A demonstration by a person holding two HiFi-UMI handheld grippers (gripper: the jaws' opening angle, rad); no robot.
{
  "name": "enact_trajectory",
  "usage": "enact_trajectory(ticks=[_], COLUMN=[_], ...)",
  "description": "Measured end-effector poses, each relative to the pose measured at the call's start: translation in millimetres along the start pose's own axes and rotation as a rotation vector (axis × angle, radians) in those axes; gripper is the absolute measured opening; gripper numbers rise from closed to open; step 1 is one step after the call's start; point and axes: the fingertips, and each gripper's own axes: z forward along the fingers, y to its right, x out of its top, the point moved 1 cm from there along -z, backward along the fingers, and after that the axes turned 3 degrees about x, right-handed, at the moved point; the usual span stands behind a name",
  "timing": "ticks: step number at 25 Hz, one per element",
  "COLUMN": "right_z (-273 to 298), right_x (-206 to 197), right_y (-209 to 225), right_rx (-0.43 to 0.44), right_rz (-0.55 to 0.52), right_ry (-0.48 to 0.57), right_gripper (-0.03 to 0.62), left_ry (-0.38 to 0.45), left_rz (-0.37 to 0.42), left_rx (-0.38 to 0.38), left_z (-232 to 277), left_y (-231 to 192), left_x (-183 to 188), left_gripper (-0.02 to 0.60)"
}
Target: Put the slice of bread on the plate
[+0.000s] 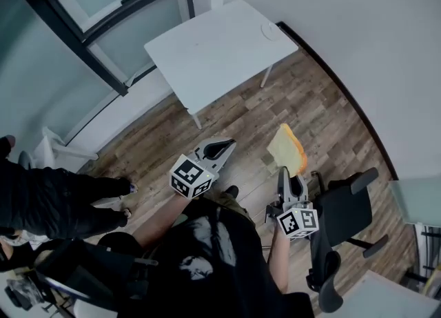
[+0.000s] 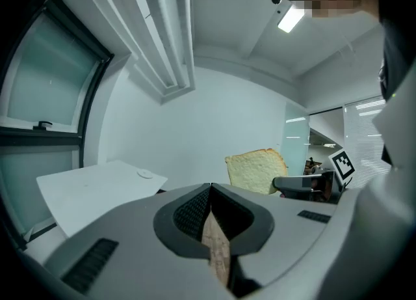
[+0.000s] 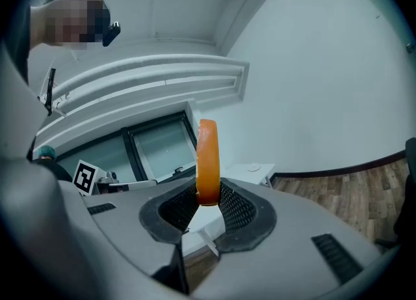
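Note:
My right gripper [image 1: 289, 175] is shut on a slice of bread [image 1: 288, 148], held upright in the air above the wooden floor. In the right gripper view the slice [image 3: 207, 161] stands edge-on between the pads, its brown crust facing me. My left gripper [image 1: 222, 148] hangs beside it to the left, jaws shut with nothing in them. From the left gripper view the bread [image 2: 257, 170] shows face-on at the right. A small white plate [image 1: 271, 31] lies near the far right corner of the white table [image 1: 213, 47], well ahead of both grippers.
A black office chair [image 1: 344, 220] stands at the right, close to my right arm. Another person's dark sleeve [image 1: 48, 196] is at the left. Glass windows with dark frames [image 1: 83, 27] run behind the table. A white wall [image 1: 358, 41] curves along the right.

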Motion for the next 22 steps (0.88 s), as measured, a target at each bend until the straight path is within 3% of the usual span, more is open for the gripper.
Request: enact_trajectory(ticks=[4,9,16,22], right_z=[41,96,193,242], right_x=[12,24,61,71], right_y=[25,41,58,70], right_rx=[0.005,0.005,-0.031,-0.054], right_rz=[0.001,-0.007,-0.044,-0.036], right_ry=[-0.021,-0.025,-0.014,-0.001], right_gripper=[0.091,0.091,0.091,0.091], left_ry=[-0.026,-0.031,-0.023,-0.072], left_rz=[0.003,-0.013,0.002,0.034], left_rx=[0.029,0.003,-0.095,-0.199], left_z=[34,85,158,197], left_y=[-24,-66,-129,-145], left_x=[5,16,52,57], left_gripper=[0.005,0.005,0.005,0.005])
